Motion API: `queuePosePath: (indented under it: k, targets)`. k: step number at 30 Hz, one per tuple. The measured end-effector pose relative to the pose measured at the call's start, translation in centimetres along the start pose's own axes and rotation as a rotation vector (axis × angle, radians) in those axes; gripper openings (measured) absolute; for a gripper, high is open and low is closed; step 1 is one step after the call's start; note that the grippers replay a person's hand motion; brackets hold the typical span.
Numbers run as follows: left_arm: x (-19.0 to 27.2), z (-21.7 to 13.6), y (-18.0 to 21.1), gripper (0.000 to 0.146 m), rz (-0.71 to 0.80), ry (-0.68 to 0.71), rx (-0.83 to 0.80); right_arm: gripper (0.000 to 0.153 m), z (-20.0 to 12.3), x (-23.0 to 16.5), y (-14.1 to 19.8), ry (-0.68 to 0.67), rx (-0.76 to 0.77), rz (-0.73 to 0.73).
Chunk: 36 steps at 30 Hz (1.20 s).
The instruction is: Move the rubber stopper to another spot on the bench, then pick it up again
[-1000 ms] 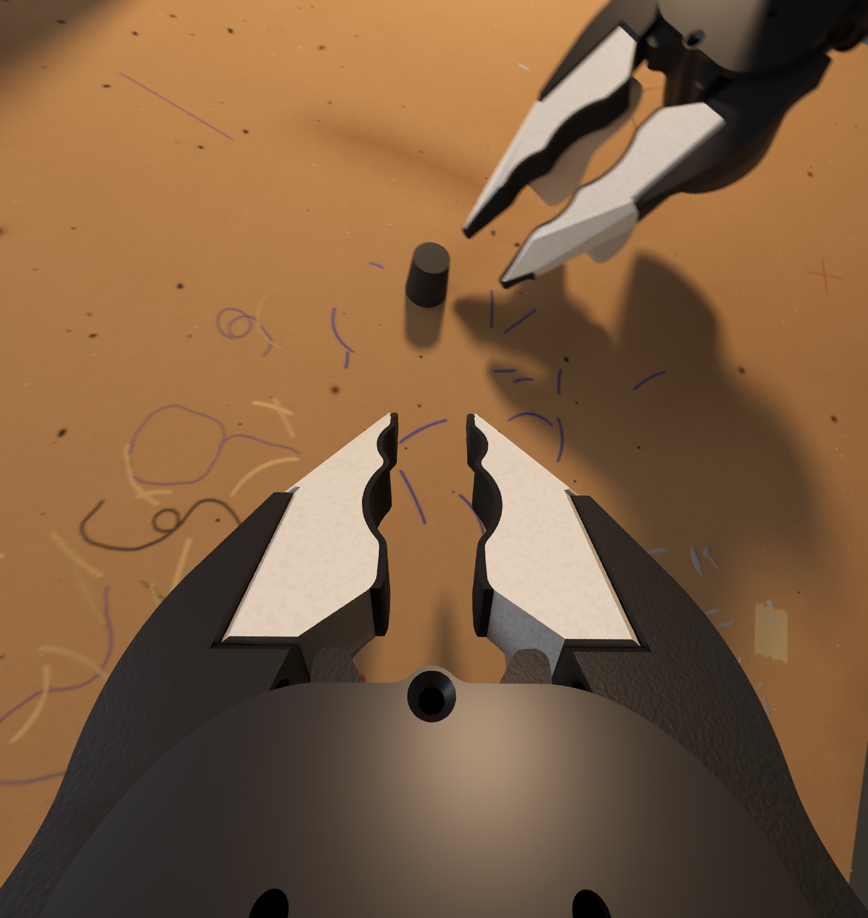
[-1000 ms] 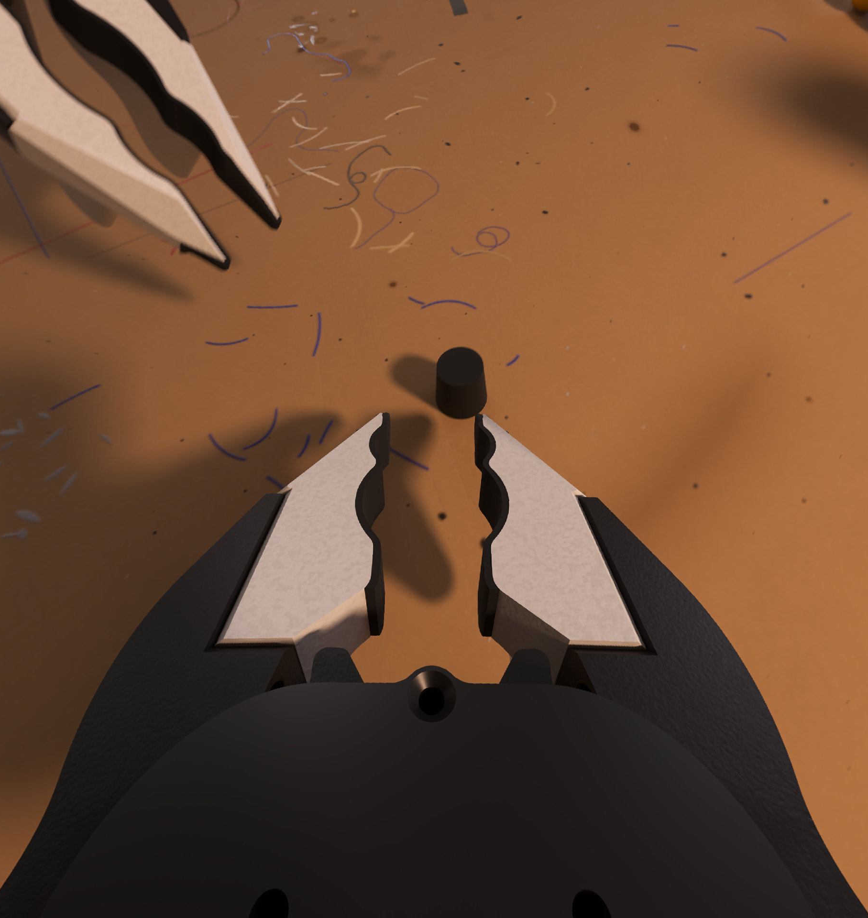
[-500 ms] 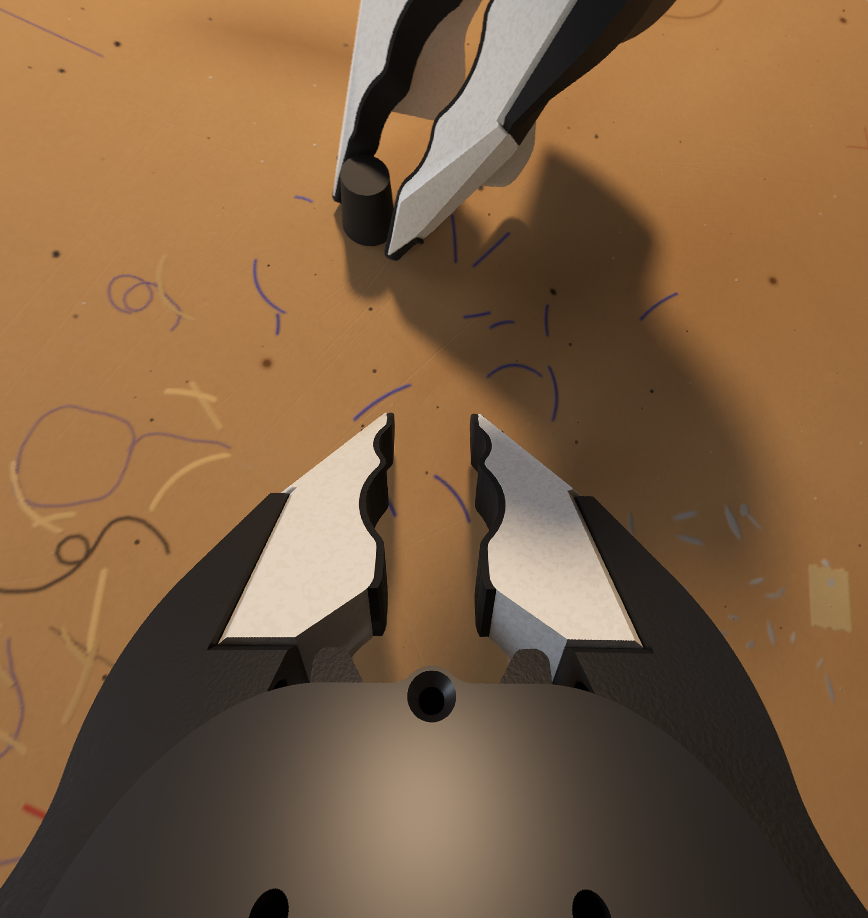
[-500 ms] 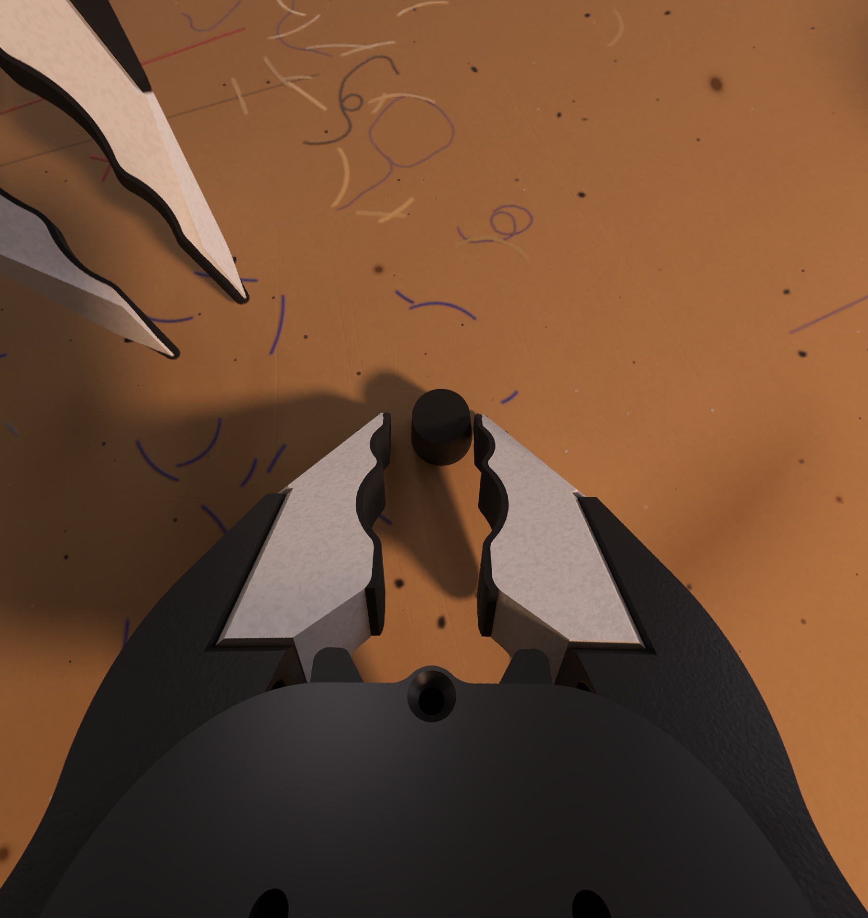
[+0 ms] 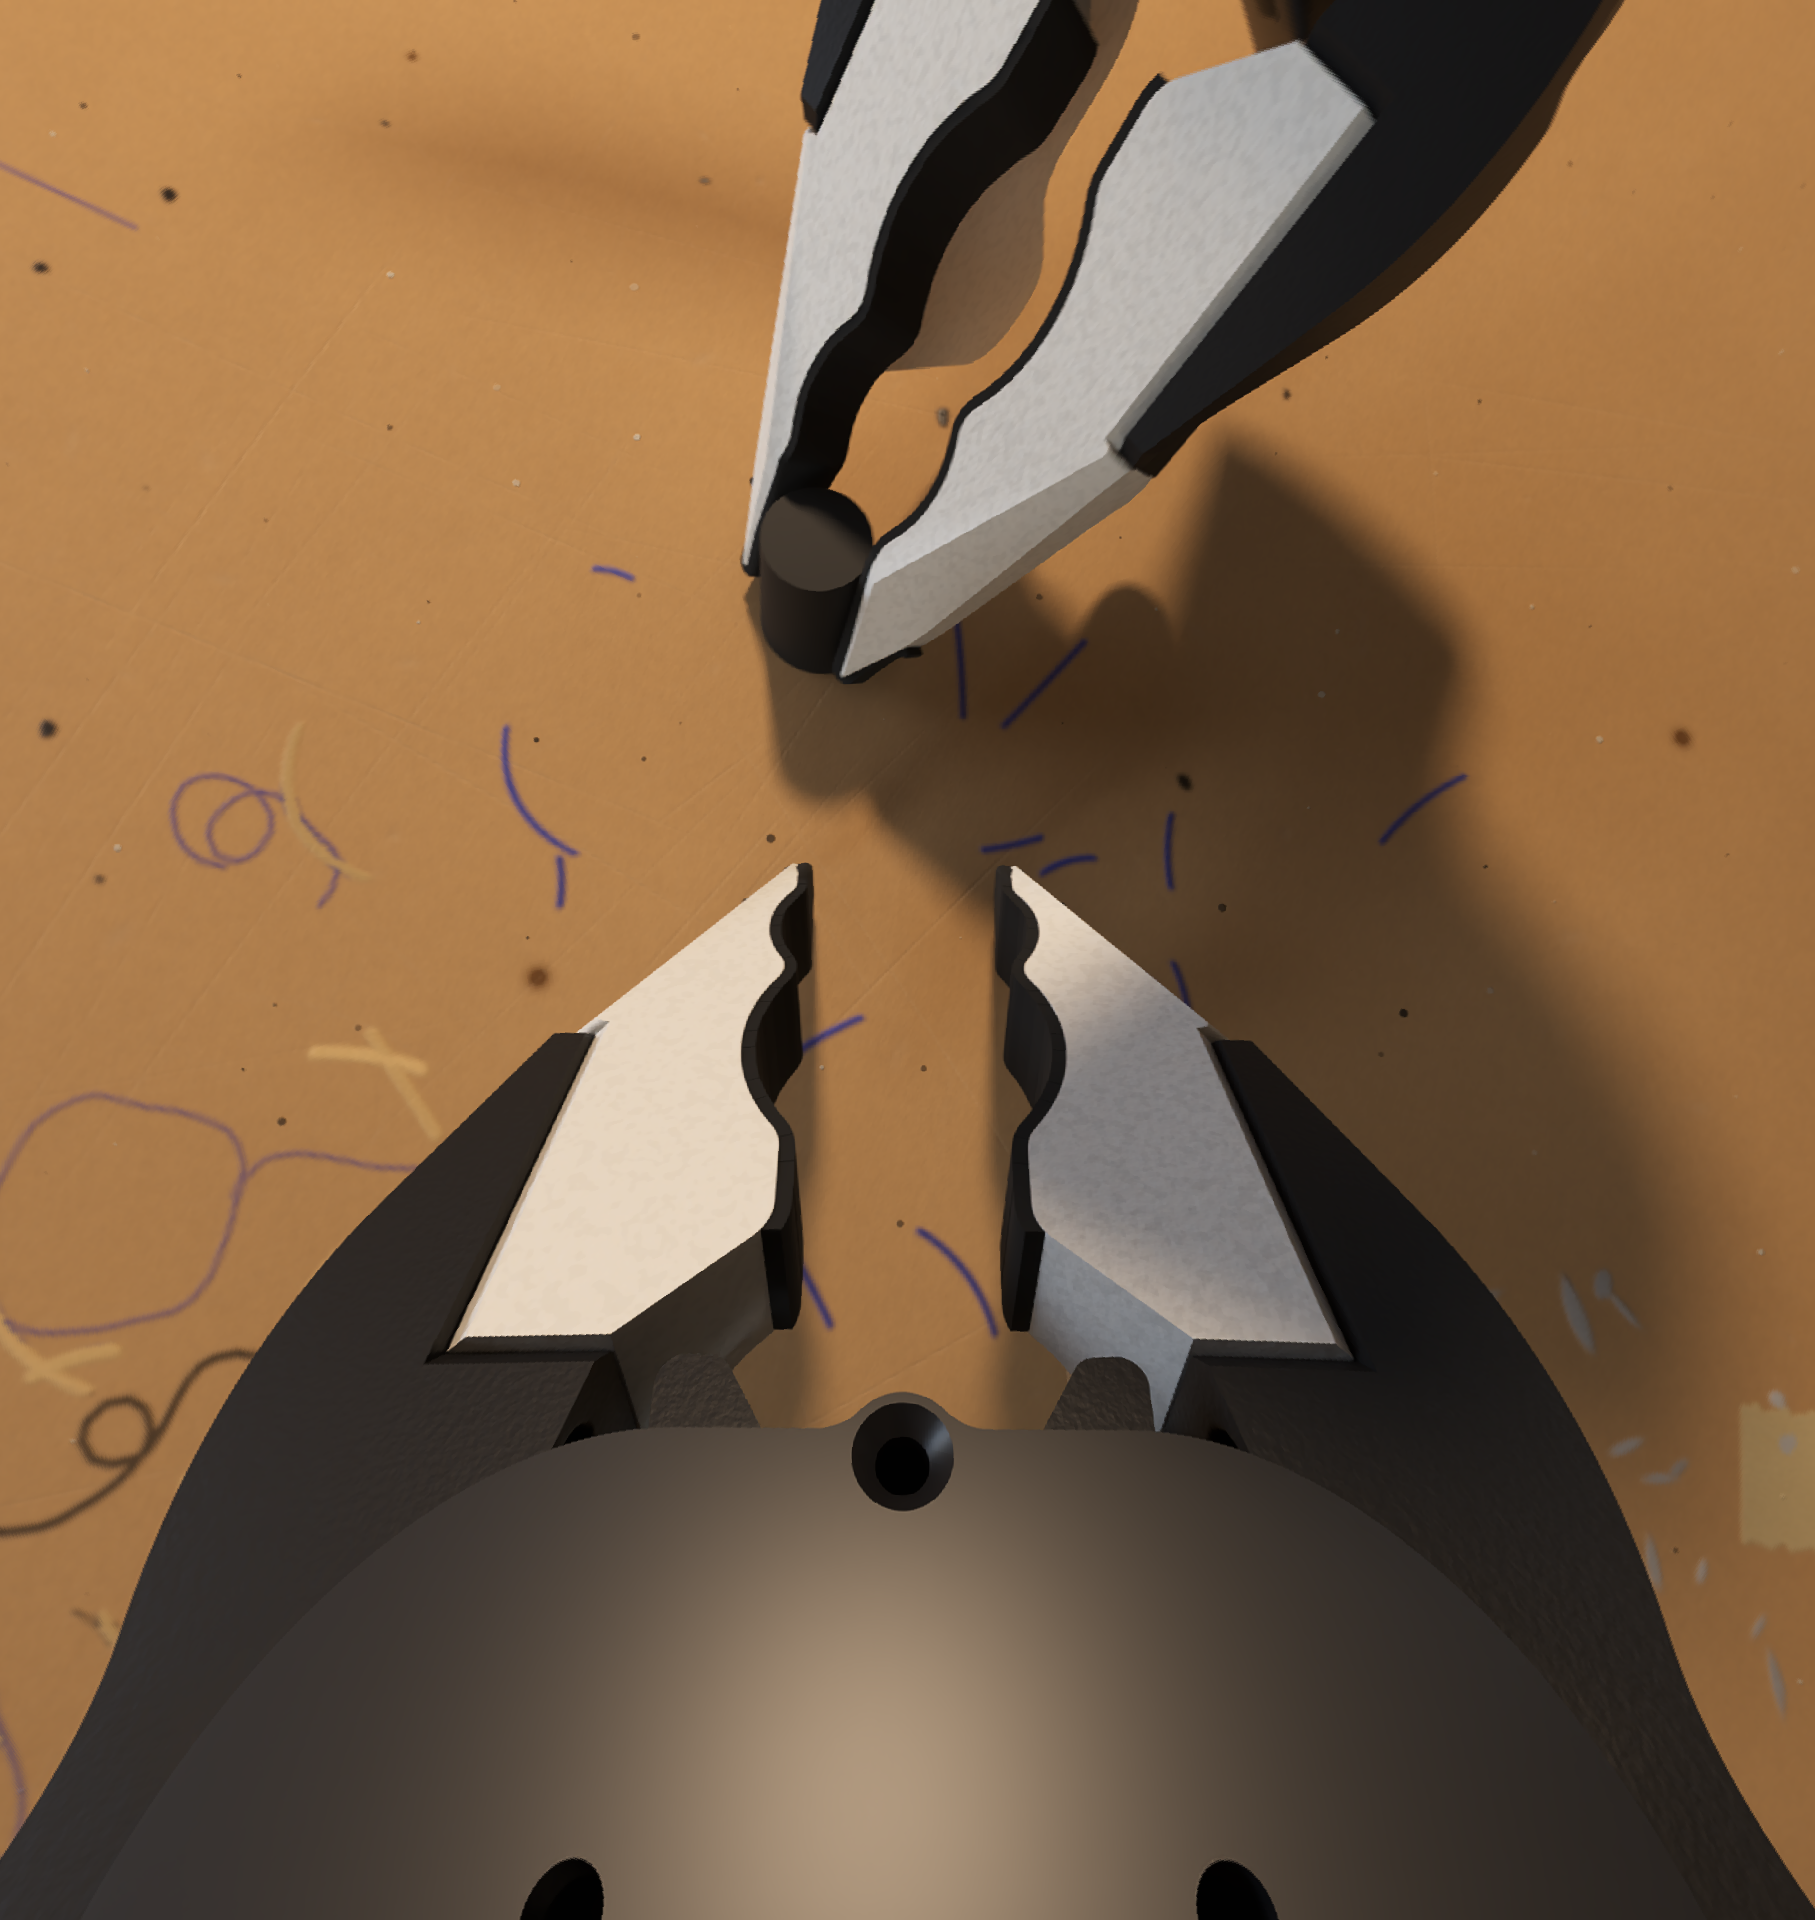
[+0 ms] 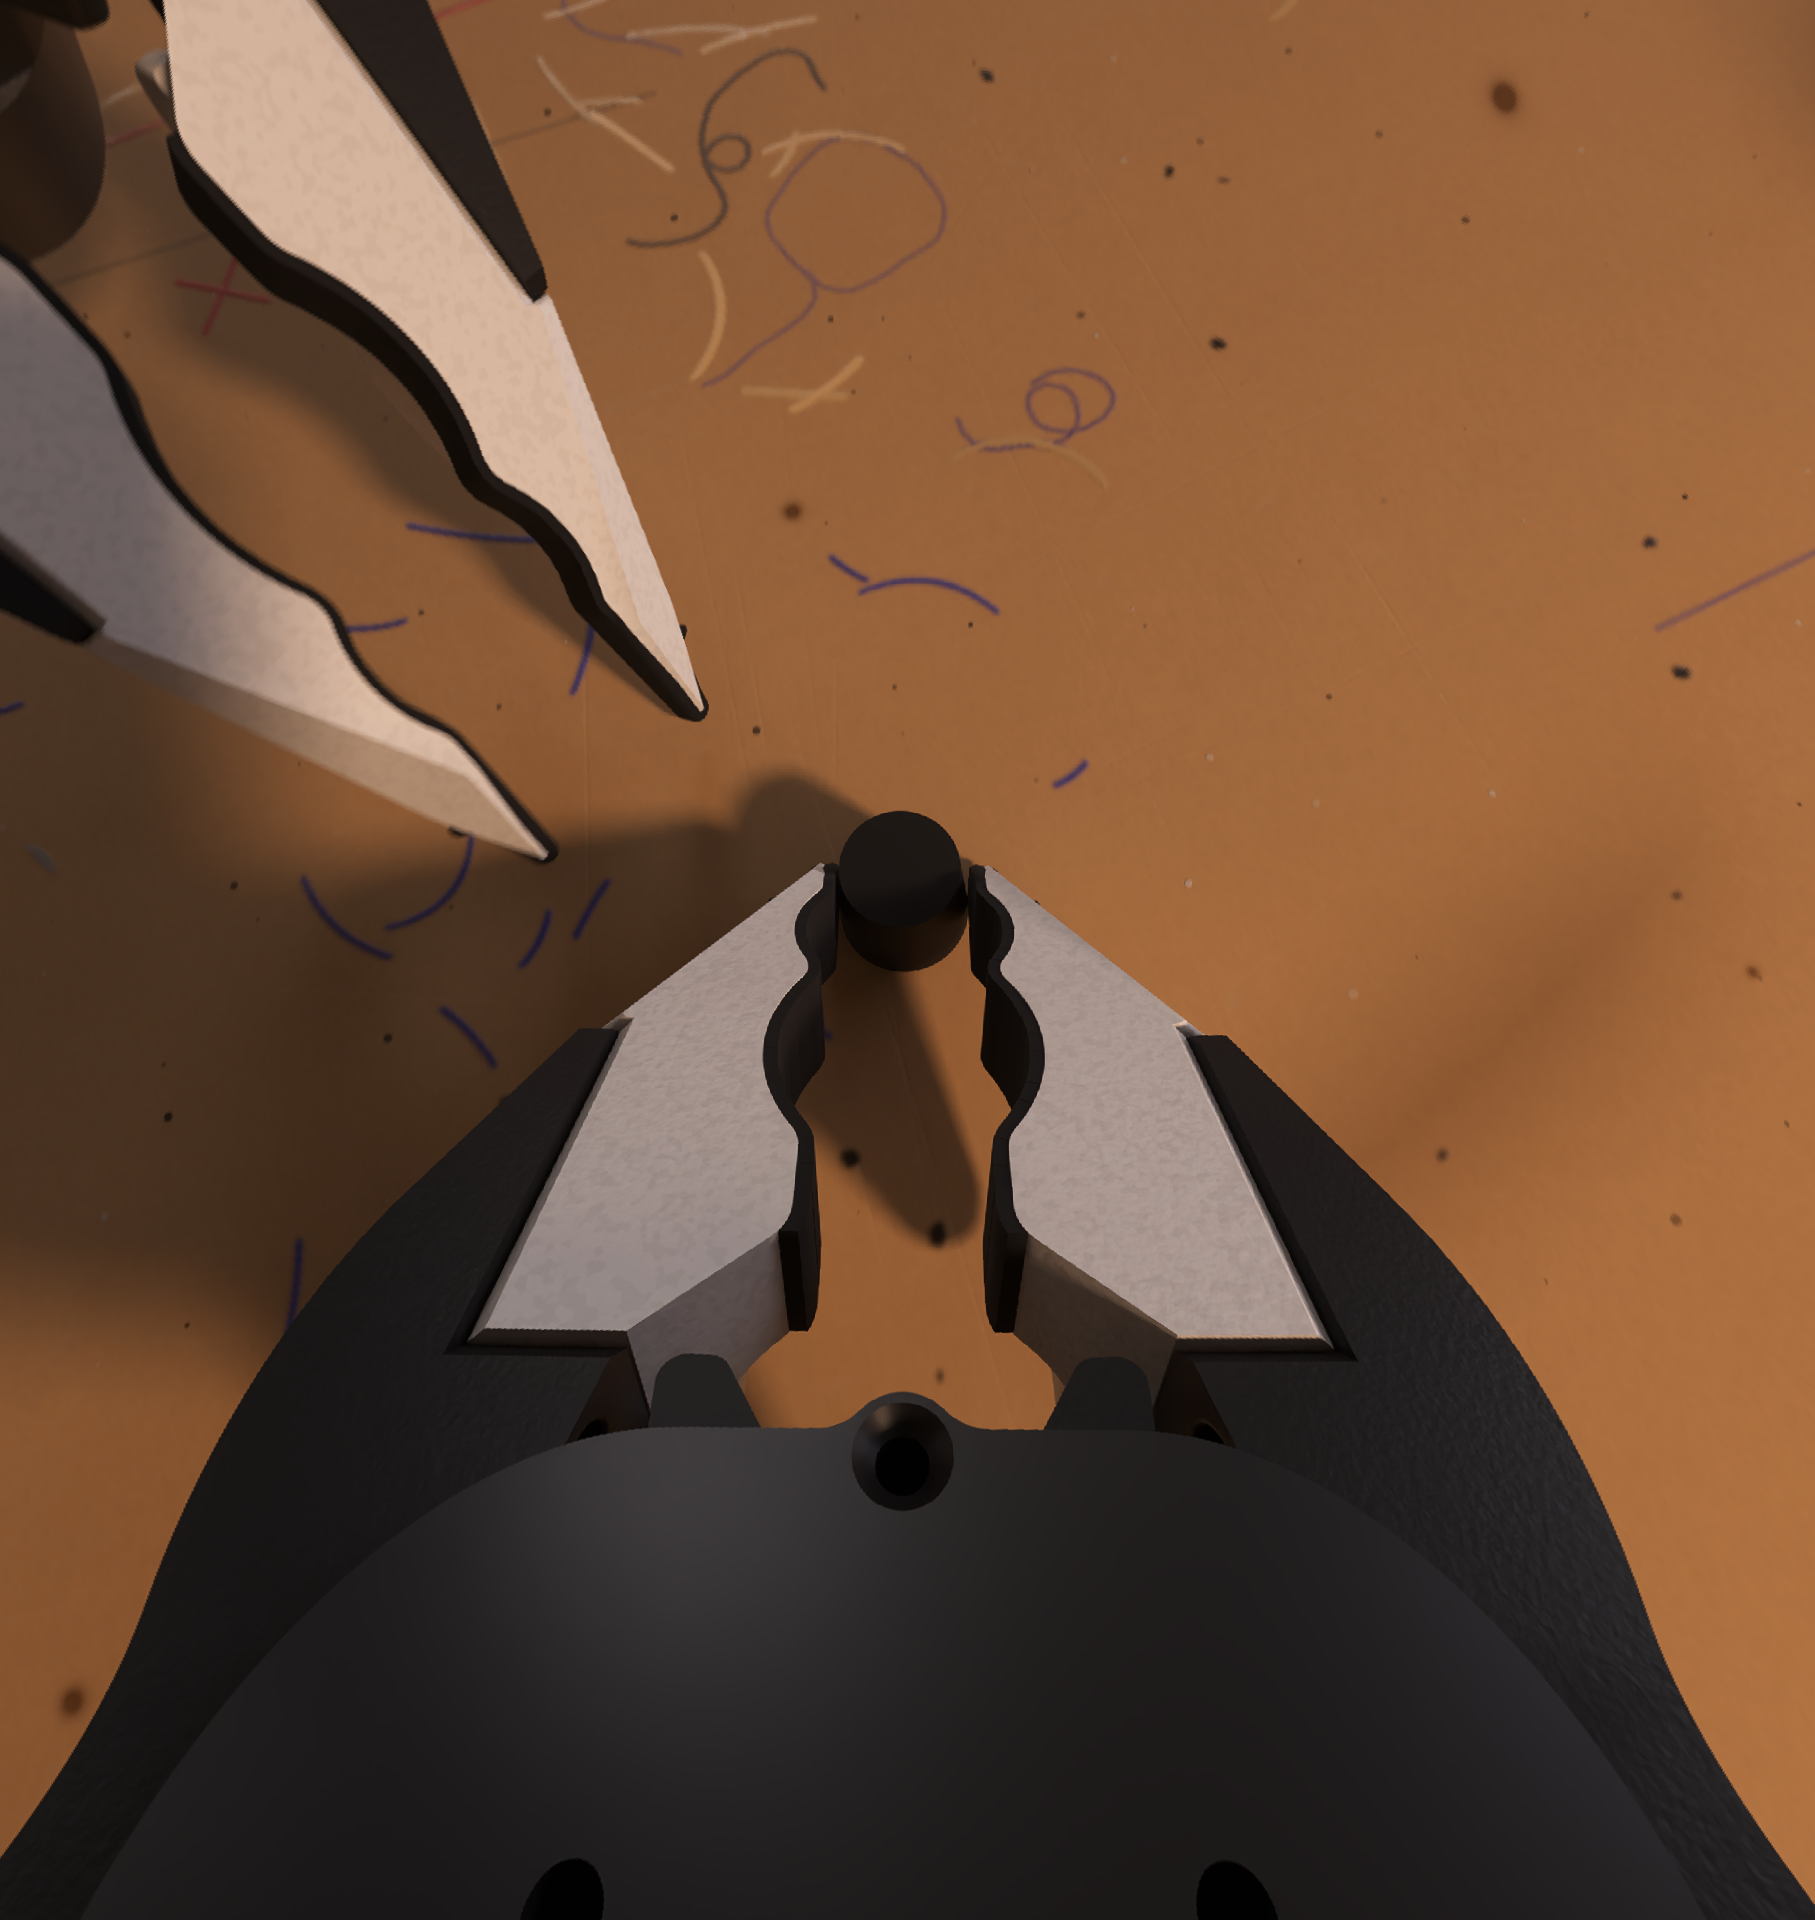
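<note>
From my remote station, the small black tapered rubber stopper (image 6: 901,891) stood upright on the scuffed orange-brown bench (image 6: 1402,831), its flat round top facing up. My right gripper (image 6: 903,883), with pale wedge-shaped fingers in a black body, had its two tips pressed against opposite sides of the stopper, grasping it while its base rested on the bench. In the left wrist view the same grip appeared at the far side: the right gripper (image 5: 815,613) reached down from the upper right, and the stopper (image 5: 811,582) sat between its fingertips. My left gripper (image 5: 901,878) hovered nearer, its fingers parted with bare bench between them, grasping nothing, and stood well apart from the stopper. Blue pen strokes (image 5: 534,795) and pale scratches (image 5: 378,1070) marked the bench around both grippers.
</note>
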<state>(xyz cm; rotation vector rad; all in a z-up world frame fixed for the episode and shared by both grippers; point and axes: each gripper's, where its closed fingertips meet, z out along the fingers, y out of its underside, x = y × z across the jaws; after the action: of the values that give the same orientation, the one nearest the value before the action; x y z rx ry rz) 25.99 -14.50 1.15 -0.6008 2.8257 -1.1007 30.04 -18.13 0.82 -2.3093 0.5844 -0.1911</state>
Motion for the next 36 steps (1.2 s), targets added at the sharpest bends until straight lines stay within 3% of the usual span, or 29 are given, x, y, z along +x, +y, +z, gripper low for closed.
queuePosePath:
  k: [4, 9, 15, 20, 24, 32, 36]
  targets:
    - [0.6, 0.1, 0.0, 0.021, 0.036, 0.07, -0.012, 0.025, -1.0, -0.1, 0.6, 0.021, -0.025, -0.01]
    - [0.8, 0.4, -0.3, 0.018, 0.053, 0.127, -0.01, 0.025, -2.1, -0.3, 0.6, 0.018, -0.022, 0.003]
    - [-0.6, -1.2, -1.8, 0.035, 0.061, 0.122, -0.013, 0.025, -2.4, -0.3, 1.7, 0.009, -0.071, 0.028]
    - [-7.3, -3.7, -8.6, 0.031, 0.027, -0.066, 0.103, 0.025, -2.2, -0.6, 2.1, -0.005, -0.091, 0.019]
    - [-13.5, -1.8, -12.8, 0.026, -0.008, -0.178, 0.112, 0.025, -2.3, -0.7, 2.3, 0.003, -0.101, 0.015]
    - [-22.4, 3.1, -11.7, 0.031, 0.101, -0.332, -0.15, 0.025, -2.6, -0.8, 2.7, -0.008, -0.095, 0.037]
    - [-23.1, 4.1, -13.3, 0.022, 0.119, -0.303, -0.12, 0.025, -2.7, -0.8, 2.8, 0.0, -0.09, 0.029]
